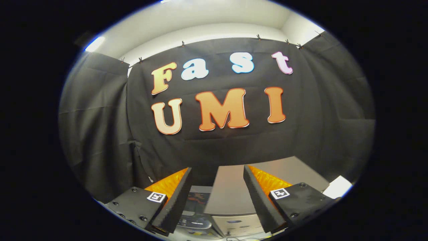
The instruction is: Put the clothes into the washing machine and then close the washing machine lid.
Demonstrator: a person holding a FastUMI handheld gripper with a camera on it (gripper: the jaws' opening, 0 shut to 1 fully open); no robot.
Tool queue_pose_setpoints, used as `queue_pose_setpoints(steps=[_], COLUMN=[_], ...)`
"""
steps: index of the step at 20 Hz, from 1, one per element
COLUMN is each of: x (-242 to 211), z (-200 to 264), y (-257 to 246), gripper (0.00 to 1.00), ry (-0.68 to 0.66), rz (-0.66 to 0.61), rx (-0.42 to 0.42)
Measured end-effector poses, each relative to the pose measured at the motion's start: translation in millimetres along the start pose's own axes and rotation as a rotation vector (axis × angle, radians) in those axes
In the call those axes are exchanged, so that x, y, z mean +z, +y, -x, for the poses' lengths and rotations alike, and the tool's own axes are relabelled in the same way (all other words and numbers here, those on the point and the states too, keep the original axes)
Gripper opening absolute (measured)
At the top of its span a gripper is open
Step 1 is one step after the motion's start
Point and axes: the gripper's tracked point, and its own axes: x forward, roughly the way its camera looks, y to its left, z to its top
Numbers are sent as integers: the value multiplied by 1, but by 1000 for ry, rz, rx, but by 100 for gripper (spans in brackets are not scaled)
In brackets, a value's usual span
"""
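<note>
My gripper point(217, 180) stands open, its two fingers spread wide with nothing between them. It is held high and looks toward the booth's back wall. Below and beyond the fingers sits the washing machine point(234, 224), pale grey, with its flat lid point(230, 190) seen from above and a control panel at its front. Whether the lid is up or down I cannot tell from this angle. To the left of the lid, behind the left finger, a dark opening with something reddish point(197, 199) shows; I cannot tell what it is.
Black cloth walls close the booth at the back and on both sides. A white object point(337, 186) lies at the right beside the right finger. A pale surface point(301, 174) stretches behind the machine toward the back wall.
</note>
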Motion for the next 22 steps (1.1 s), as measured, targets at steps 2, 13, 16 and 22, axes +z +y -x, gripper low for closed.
queue_pose_setpoints(steps=[2, 13, 16, 22], x=[16, 37, 31, 29], z=[25, 74, 77, 76], y=[-26, -67, -68, -75], gripper=[98, 98, 98, 98], ry=[-40, -115, -116, -129], rz=[38, 35, 50, 42], rx=[-4, -18, -28, -42])
